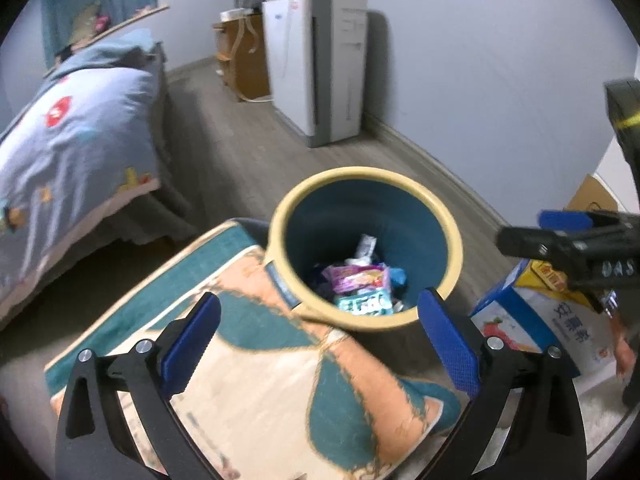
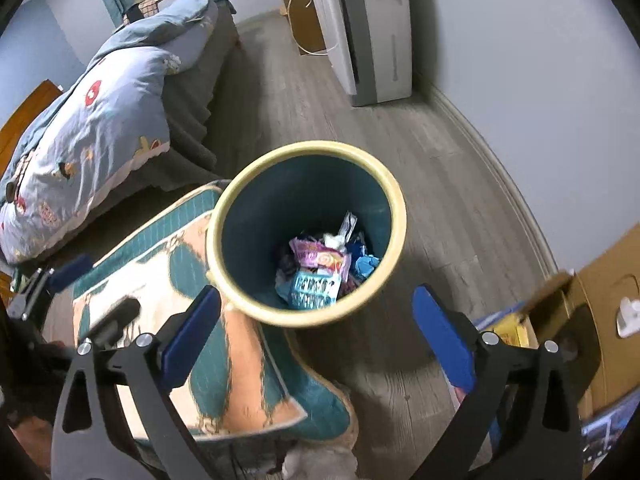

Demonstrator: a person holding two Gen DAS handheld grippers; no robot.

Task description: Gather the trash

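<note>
The trash (image 2: 316,272) lies in a heap at the bottom of the bin (image 2: 240,304): a pink-and-purple wrapper (image 2: 320,258) on top, a teal printed packet (image 2: 316,290) against the near wall, a crumpled blue scrap (image 2: 366,266) to the right and a small white-and-silver sachet (image 2: 347,224) leaning upright behind. The bin is round, dark teal inside with a pale yellow rim, and stands upright on the grey wood-look floor (image 2: 440,200), its left side touching the corner of a patterned cushion (image 2: 240,360) in teal, orange and cream.

In the left wrist view the same bin (image 1: 448,216) shows the trash (image 1: 360,284) from a lower angle. The left gripper (image 1: 320,344) hangs above the cushion (image 1: 260,380) and the near rim with its blue pads spread wide and nothing between them. The right gripper (image 2: 316,340) hangs over the near rim, equally wide and empty; it also reaches into the left wrist view from the right edge (image 1: 568,236), above a printed carton (image 1: 532,320) that stands on the floor just right of the bin.

Further out, a bed (image 2: 100,120) with a blue quilt fills the left side, a white appliance (image 2: 372,32) stands against the far wall beside a small wooden cabinet (image 2: 304,20), and a brown cardboard box (image 2: 600,300) sits near the right wall
</note>
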